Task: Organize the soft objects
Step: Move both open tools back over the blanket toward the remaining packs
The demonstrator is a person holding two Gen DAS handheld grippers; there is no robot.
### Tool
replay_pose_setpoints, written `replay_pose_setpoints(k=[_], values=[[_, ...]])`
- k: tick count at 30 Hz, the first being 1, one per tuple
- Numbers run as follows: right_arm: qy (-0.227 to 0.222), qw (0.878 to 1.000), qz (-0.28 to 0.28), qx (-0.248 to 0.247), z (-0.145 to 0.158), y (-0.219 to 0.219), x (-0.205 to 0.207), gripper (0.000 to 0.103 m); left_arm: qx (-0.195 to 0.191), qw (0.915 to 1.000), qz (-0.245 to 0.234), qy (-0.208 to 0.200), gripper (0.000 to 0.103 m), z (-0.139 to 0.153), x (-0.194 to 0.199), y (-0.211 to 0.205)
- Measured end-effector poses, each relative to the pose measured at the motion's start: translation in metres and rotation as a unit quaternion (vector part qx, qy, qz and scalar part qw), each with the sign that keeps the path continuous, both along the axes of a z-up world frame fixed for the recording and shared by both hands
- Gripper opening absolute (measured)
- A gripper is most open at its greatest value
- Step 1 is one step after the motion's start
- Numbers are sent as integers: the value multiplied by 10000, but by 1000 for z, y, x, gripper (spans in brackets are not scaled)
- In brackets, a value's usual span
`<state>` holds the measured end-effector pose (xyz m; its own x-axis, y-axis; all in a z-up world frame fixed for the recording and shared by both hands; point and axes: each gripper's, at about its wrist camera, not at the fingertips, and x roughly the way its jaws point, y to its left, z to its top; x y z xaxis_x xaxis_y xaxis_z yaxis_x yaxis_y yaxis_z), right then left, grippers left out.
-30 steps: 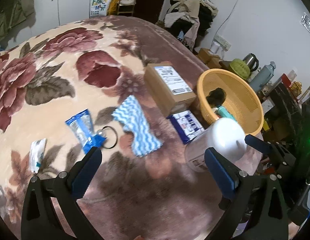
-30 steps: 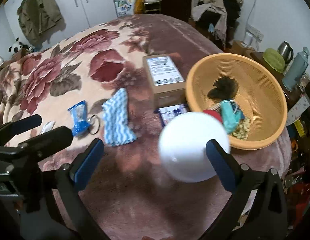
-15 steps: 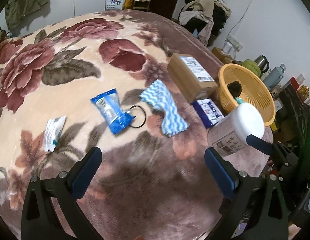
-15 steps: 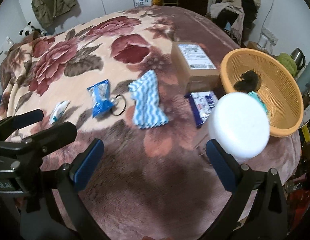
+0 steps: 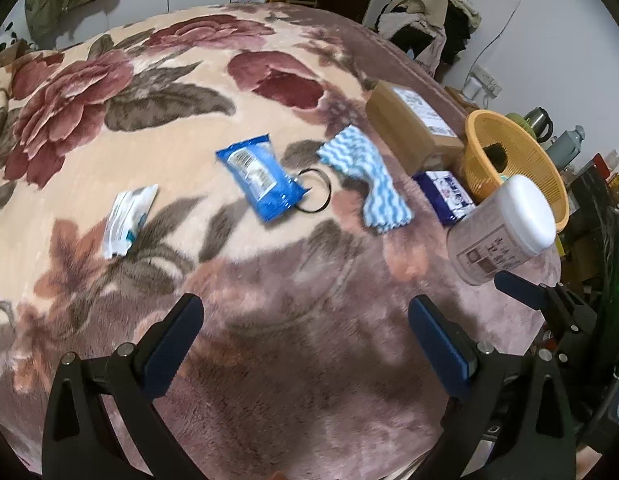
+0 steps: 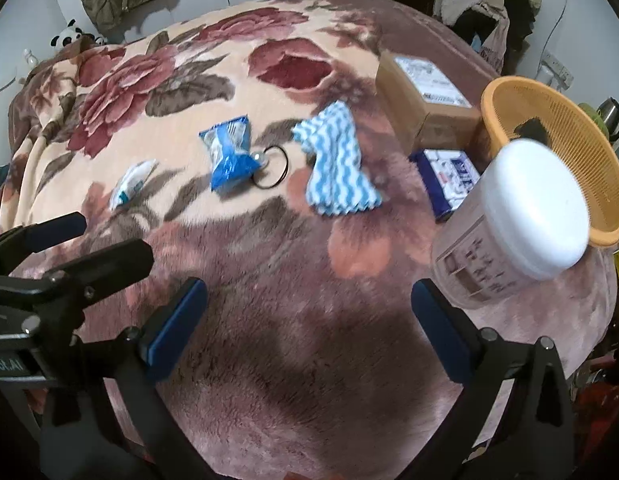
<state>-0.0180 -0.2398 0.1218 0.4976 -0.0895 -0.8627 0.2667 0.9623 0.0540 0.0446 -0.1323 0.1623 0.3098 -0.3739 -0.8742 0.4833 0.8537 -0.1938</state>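
Blue-and-white wavy stripes mark the soft cloth (image 5: 367, 178), lying crumpled on the floral blanket (image 5: 109, 92) of the bed, roughly mid-spread. Just to its left sits a black ring (image 5: 315, 196), touching the corner of a blue packet (image 5: 259, 178); further left, well apart, lies a small white packet (image 5: 127, 220). On the cloth's right side there's a dark blue tissue pack (image 5: 445, 196), and behind that a brown cardboard box (image 5: 413, 126) with a white label on top. Beside the box, at the bed's edge, the orange basket (image 5: 521, 152) holds something dark, with little else of its contents clear.

Now the grippers. The left gripper (image 5: 305, 336) hangs above bare blanket near the foot of the bed, jaws spread wide, nothing between them. The right gripper (image 6: 309, 312) shows its jaws wide apart too. A clear jar with a white lid (image 6: 521, 220) is tilted just above the right gripper's right-hand finger (image 6: 437, 320); whether that finger touches the jar, I cannot tell. In the right wrist view the jar overlaps the basket's near rim. Both views are slightly blurred.
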Motion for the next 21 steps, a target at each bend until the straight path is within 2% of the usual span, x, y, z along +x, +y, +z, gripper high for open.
replay_pose_setpoints(k=[21], values=[[431, 9989, 119, 139, -48, 23, -1, 103, 236, 9987, 235, 379, 102, -55, -6, 41]])
